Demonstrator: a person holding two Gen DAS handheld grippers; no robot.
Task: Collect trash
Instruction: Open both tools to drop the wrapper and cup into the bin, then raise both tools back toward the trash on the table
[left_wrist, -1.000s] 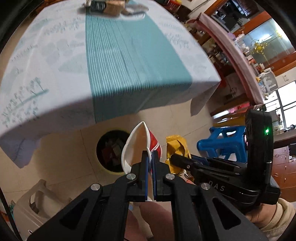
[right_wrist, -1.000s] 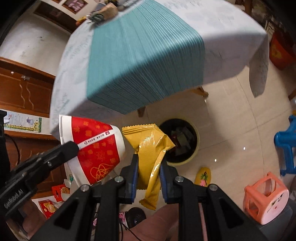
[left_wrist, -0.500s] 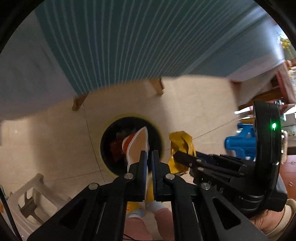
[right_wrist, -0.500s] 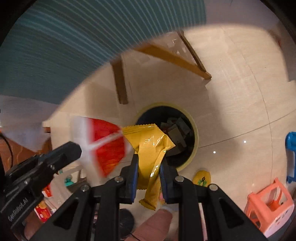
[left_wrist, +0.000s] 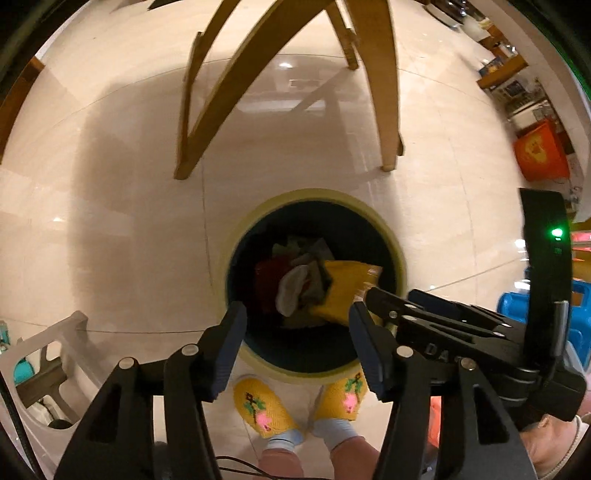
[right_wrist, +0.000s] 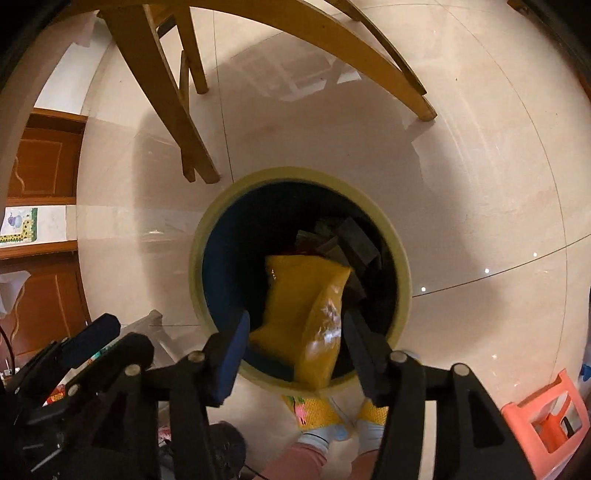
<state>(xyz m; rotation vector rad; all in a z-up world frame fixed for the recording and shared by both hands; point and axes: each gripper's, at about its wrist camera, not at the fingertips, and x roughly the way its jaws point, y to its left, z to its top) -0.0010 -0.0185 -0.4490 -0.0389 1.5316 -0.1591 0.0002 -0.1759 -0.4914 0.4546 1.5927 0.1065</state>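
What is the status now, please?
Both jaws just opened: left hand-held gripper empty, right hand-held gripper pads off yellow wrapper. Wrapper and paper cup in bin. Nothing blocking.

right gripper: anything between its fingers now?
Yes. In the right wrist view the yellow wrapper hangs between the open right gripper, whose jaws have just been opening, over the bin.

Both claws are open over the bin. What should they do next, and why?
Probably lift both away. The left gripper is open and empty; the paper cup lies in the bin. The right gripper has just opened, and the yellow wrapper is dropping in.
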